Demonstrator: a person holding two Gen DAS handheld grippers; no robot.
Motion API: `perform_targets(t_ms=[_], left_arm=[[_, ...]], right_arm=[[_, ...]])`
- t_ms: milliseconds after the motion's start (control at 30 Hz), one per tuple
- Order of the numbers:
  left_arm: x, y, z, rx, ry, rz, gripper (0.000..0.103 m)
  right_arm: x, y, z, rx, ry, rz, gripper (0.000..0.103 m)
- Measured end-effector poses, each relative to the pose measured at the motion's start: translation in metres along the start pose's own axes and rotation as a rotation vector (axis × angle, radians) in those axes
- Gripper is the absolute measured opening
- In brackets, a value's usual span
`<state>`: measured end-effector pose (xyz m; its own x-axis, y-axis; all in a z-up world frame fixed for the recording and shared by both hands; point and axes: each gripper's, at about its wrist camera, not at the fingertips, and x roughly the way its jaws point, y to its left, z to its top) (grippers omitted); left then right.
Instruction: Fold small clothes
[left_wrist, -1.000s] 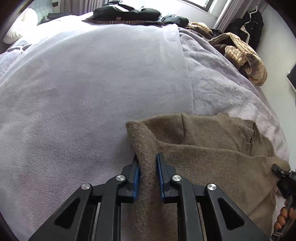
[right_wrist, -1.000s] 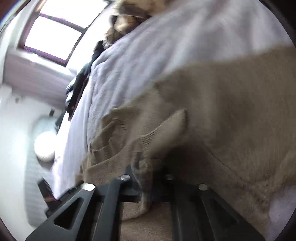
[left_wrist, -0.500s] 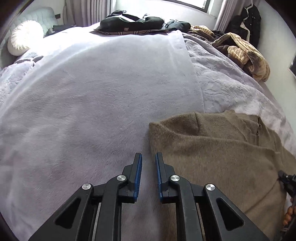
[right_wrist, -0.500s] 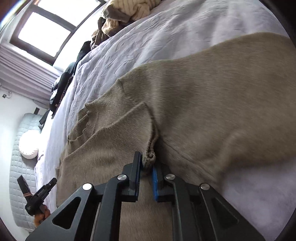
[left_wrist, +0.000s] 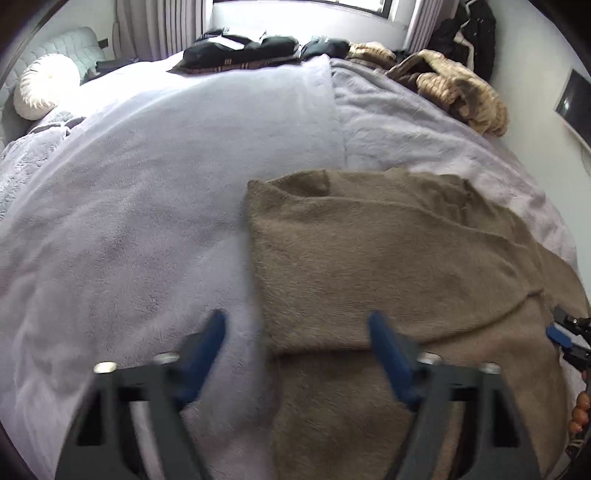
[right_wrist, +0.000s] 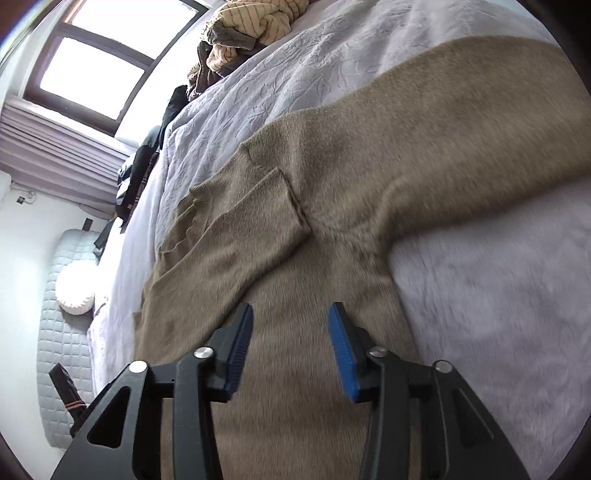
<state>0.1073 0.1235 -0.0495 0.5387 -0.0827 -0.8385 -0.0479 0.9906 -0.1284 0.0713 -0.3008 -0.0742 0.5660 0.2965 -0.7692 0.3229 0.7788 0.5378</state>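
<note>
A brown knitted sweater (left_wrist: 388, 266) lies flat on the pale lilac bed cover (left_wrist: 129, 221), one sleeve folded across its body. My left gripper (left_wrist: 295, 328) hovers above the sweater's near left edge; its jaws are opening wide and nothing is between them. In the right wrist view the same sweater (right_wrist: 369, 155) fills the middle, with the folded sleeve's cuff (right_wrist: 291, 206) lying on the chest. My right gripper (right_wrist: 291, 325) hangs just above the sweater's body, its jaws opening with no cloth pinched. The right gripper's tip (left_wrist: 565, 336) shows at the left wrist view's right edge.
Dark clothes (left_wrist: 240, 51) lie at the bed's far end and a beige striped heap (left_wrist: 461, 92) at its far right. A round white cushion (left_wrist: 40, 85) rests by the quilted headboard. A window (right_wrist: 92, 62) with a curtain is beyond the bed.
Both grippers let go of the sweater's sleeve and pulled back toward me. Their jaws went from pinching the fabric to standing apart, and the sleeve now lies flat on the sweater.
</note>
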Motion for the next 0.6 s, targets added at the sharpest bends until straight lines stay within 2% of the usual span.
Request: perform_targets(t_ms=[167, 267, 333, 400, 467, 600], left_arm=[[-0.016, -0.027, -0.011, 0.074, -0.011, -0.003, 0.083], [-0.021, -0.04, -0.018, 0.093, 0.009, -0.017, 0.084], [-0.025, -0.047, -0.025, 0.102, 0.018, -0.017, 0.095], [-0.03, -0.056, -0.031, 0.115, 0.0, -0.009, 0.102], [-0.035, -0.065, -0.038, 0.135, -0.009, 0.001, 0.102], [-0.039, -0.081, -0.049, 0.175, 0.001, 0.004, 0.102]], right_arm=[[-0.014, -0.009, -0.014, 0.005, -0.001, 0.021, 0.054], [-0.022, -0.013, -0.021, 0.017, -0.003, 0.044, 0.06], [-0.028, -0.015, -0.024, 0.02, -0.007, 0.051, 0.061], [-0.034, -0.019, -0.028, 0.026, -0.009, 0.061, 0.064], [-0.041, -0.024, -0.031, 0.035, -0.013, 0.07, 0.073], [-0.054, -0.036, -0.037, 0.05, -0.026, 0.084, 0.074]])
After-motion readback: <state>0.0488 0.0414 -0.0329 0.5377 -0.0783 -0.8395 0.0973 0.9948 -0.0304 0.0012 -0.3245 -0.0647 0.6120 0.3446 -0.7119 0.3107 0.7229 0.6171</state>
